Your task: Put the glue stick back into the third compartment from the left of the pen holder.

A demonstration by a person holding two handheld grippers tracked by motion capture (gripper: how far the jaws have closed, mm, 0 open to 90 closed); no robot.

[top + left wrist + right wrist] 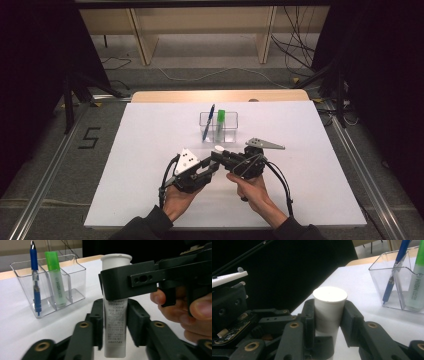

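- Left tool [113,322] clamps the white tube [115,332] body upright.
- Right tool [328,315] grips its cap [329,296].
- Likely uncapping; next calls for twisting while the tube stays fixed.

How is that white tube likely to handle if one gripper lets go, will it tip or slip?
The white tube stands tall and narrow, so it probably tips easily. Its smooth printed body may slip. The left gripper clamps its body, the right gripper its cap.

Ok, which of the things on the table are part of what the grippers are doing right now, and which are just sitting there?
In hand:
- white tube, upright, its body in the left gripper
- its white cap, in the right gripper

Just sitting there:
- clear organiser
- blue pen, standing in it
- green highlighter, standing in it
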